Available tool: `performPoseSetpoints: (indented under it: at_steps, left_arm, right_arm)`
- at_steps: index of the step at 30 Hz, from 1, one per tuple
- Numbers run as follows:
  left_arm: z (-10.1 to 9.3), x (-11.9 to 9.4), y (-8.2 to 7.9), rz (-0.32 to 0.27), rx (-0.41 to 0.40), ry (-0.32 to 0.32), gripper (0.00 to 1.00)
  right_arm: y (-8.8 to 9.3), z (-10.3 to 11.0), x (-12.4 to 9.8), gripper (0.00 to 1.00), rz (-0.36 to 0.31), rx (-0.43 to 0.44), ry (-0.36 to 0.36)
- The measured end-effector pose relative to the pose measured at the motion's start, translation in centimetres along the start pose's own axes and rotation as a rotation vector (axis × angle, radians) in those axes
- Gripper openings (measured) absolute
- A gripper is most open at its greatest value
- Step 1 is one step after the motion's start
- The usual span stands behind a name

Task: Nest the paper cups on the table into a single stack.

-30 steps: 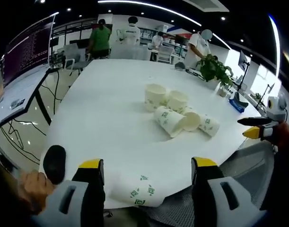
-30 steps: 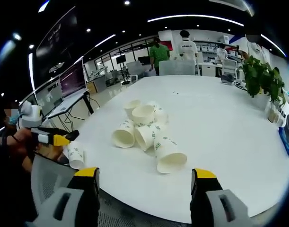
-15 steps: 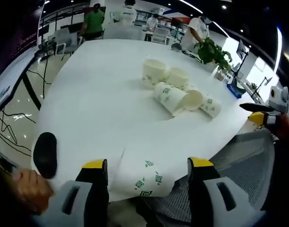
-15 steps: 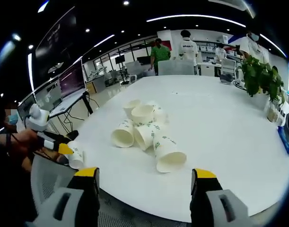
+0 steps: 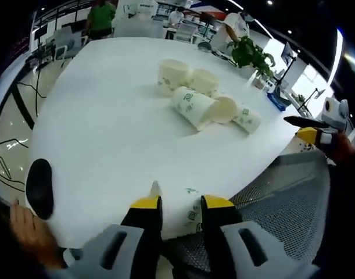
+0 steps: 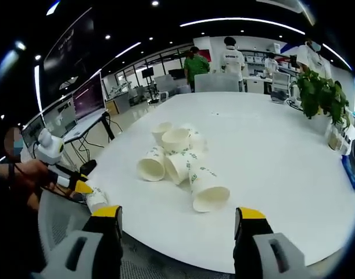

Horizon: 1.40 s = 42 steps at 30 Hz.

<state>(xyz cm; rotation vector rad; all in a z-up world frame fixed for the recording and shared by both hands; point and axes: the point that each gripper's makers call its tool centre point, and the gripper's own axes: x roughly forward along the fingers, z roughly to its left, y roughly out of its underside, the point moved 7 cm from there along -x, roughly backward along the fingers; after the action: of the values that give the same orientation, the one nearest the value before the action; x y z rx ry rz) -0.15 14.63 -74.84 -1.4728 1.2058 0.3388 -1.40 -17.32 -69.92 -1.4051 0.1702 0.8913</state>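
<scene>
A white paper cup point(image 5: 187, 210) w/ green square motifs is pinched on its side between the yellow-tipped jaws of the left gripper point(image 5: 181, 203), at the near edge of the white table point(image 5: 107, 128). In the right gripper view the same cup point(image 6: 96, 198) is seen at the table's edge, held by that gripper point(image 6: 78, 185). The right gripper point(image 6: 178, 216) is spread wide, nothing between its jaws. A cluster of cups point(image 6: 178, 158) sits mid-table: two upright, touching; the rest tipped over, mouths toward the camera, white inside, green pattern outside. A black mouse point(image 5: 39, 187) lies near the table edge, beside a hand point(image 5: 27, 232).
</scene>
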Motion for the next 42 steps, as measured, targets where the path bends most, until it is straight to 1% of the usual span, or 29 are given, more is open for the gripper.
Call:
performPoseSetpoints:
  at_steps: [3, 4, 9, 12, 16, 18, 21, 23, 26, 30, 31, 33, 36, 38, 40, 42]
  left_arm:
    - [-0.2, 0.1, -0.1, 0.003, -0.011, 0.027, 0.14]
    - [-0.4, 0.2, -0.1, -0.005, -0.017, 0.034, 0.13]
    - [-1.4, -0.1, -0.5, -0.016, -0.019, 0.055, 0.08]
    - [-1.6, -0.2, -0.8, -0.02, -0.015, 0.066, 0.06]
    - [-1.8, -0.1, -1.4, -0.044, -0.015, 0.078, 0.02]
    - [-2.2, -0.3, -2.1, -0.066, 0.0, 0.081, 0.0]
    - [-2.1, 0.1, -2.6, -0.076, 0.041, 0.073, 0.0]
    - [-2.4, 0.2, -2.7, -0.078, 0.06, 0.078, 0.0]
    - [-2.8, 0.7, -3.2, -0.084, 0.111, 0.06, 0.0]
    - [-3.3, 1.5, -4.2, -0.107, 0.164, 0.054, 0.0]
    - [-3.9, 1.7, -4.5, -0.116, 0.183, 0.054, 0.0]
    - [-4.4, 2.1, -4.9, -0.122, 0.212, 0.051, 0.0]
    - [-5.6, 2.9, -5.8, -0.13, 0.263, 0.057, 0.0]
    - [-5.8, 3.3, -6.3, -0.134, 0.289, 0.06, 0.0]
    - [-6.8, 4.0, -6.8, -0.141, 0.322, 0.059, 0.0]
    - [-7.3, 4.5, -7.4, -0.144, 0.352, 0.06, 0.0]
  right_arm:
    - [0.0, 0.1, 0.0, 0.8, 0.002, -0.002, -0.003]
    - [0.0, 0.1, 0.0, 0.8, 0.002, -0.002, -0.004]
    - [0.0, 0.0, 0.1, 0.79, 0.002, -0.003, -0.007]
    - [0.1, 0.1, 0.1, 0.79, 0.002, -0.005, -0.009]
    - [0.1, 0.0, 0.2, 0.79, 0.001, -0.004, -0.009]
    - [0.2, -0.1, 0.2, 0.79, 0.002, -0.005, -0.009]
    - [0.2, -0.1, 0.2, 0.79, 0.003, -0.007, -0.012]
    - [0.3, 0.0, 0.2, 0.79, 0.005, -0.009, -0.014]
    - [0.2, 0.2, 0.1, 0.79, 0.004, -0.012, -0.016]
    - [0.2, 0.2, -0.1, 0.79, 0.0, -0.01, -0.012]
    - [0.2, 0.2, -0.1, 0.79, 0.0, -0.01, -0.011]
    - [0.3, 0.1, -0.1, 0.79, -0.001, -0.008, -0.008]
    - [0.3, 0.1, -0.3, 0.79, -0.004, -0.006, -0.005]
    - [0.4, 0.1, -0.3, 0.79, -0.006, -0.005, -0.004]
    - [0.4, 0.0, -0.5, 0.79, -0.006, -0.006, -0.001]
    - [0.4, 0.0, -0.6, 0.79, -0.008, -0.004, 0.001]
